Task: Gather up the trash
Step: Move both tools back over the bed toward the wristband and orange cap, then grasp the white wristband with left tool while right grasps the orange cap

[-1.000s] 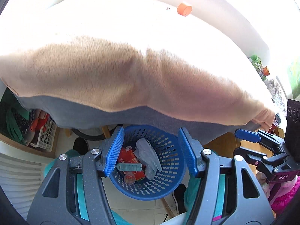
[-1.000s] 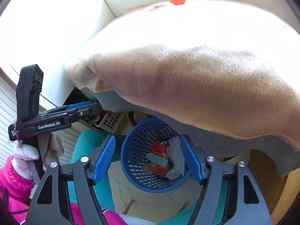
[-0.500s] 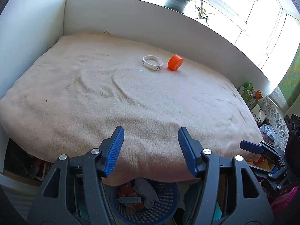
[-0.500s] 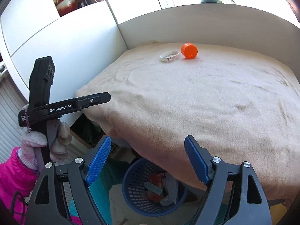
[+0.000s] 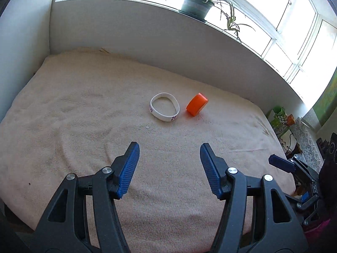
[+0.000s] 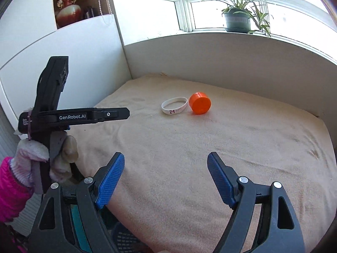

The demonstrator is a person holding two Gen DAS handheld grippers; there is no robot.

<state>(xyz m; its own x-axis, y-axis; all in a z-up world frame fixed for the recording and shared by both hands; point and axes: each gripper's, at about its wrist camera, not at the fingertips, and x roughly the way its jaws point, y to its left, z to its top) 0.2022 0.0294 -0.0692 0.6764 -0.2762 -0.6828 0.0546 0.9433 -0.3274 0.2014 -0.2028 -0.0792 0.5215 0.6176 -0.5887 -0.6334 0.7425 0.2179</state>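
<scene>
A beige fleece blanket [image 5: 88, 113] covers the whole surface, boxed in by white walls, with a window and a potted spider plant [image 5: 198, 2] on the sill behind. The left gripper [image 5: 169, 149] has its 2 blue fingers apart and empty; the right gripper [image 6: 166, 160] stands wider, also empty. Well ahead of both pairs of fingers lie a white wristband [image 5: 164, 110] marked 24 and, just to its right, an orange cap [image 5: 197, 104]. A red vase [image 6: 67, 7] sits on a shelf up left.
</scene>
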